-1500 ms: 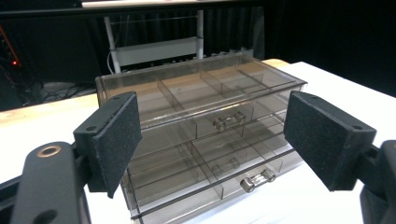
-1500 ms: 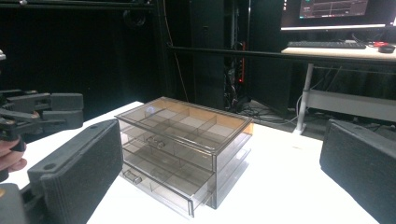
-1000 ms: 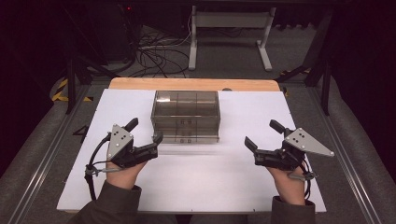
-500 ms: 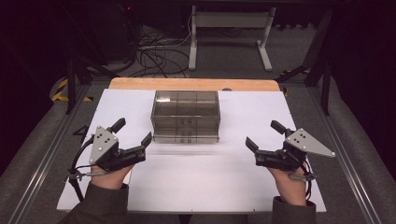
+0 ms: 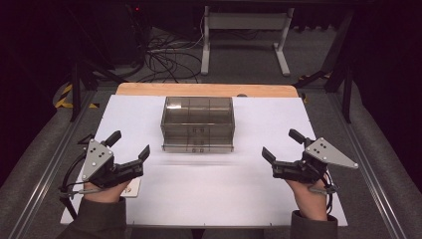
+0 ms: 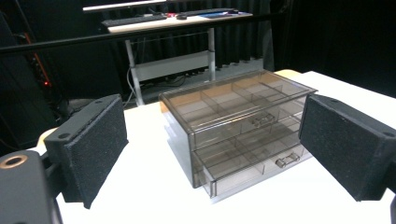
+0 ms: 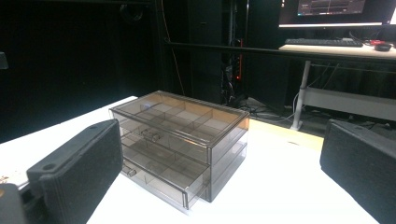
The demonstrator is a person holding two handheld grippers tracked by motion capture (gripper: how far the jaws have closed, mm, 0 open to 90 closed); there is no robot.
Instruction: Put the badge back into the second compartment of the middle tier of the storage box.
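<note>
Drawer box [image 5: 198,123] unmoved; left gripper [image 5: 130,151] has drawn back leftward.

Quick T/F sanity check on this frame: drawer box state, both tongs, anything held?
1. The smoky clear drawer box stands on the white table. True.
2. The left tongs are clamped on the box. False: they stand open, apart from it, holding nothing.
3. The bottom drawer sticks out slightly past the box front. True.
4. The right tongs are shut. False: their jaws are spread wide.
5. A small card lies under the left hand. True.
</note>
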